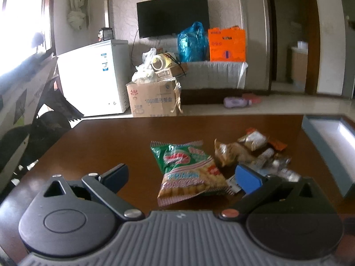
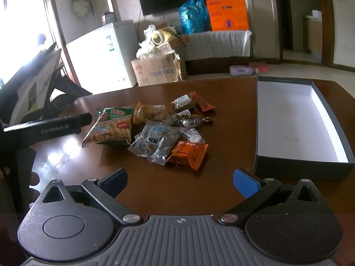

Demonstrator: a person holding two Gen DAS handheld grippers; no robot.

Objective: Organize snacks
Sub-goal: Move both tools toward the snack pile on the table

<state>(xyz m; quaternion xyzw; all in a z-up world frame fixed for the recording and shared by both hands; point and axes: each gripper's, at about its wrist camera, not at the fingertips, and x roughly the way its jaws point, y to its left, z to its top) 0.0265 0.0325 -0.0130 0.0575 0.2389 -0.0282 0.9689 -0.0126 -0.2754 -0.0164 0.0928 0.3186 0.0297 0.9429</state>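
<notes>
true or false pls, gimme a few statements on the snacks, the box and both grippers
1. The box already holds snacks. False: it is empty.
2. The left gripper is open, with the prawn cracker bag between its fingers. True.
3. The right gripper grips the orange packet. False: it is open and holds nothing.
4. The snacks lie in a pile on the table, left of the box. True.

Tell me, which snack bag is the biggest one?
The green prawn cracker bag, at the pile's left edge. It is wider and longer than every other packet.
</notes>
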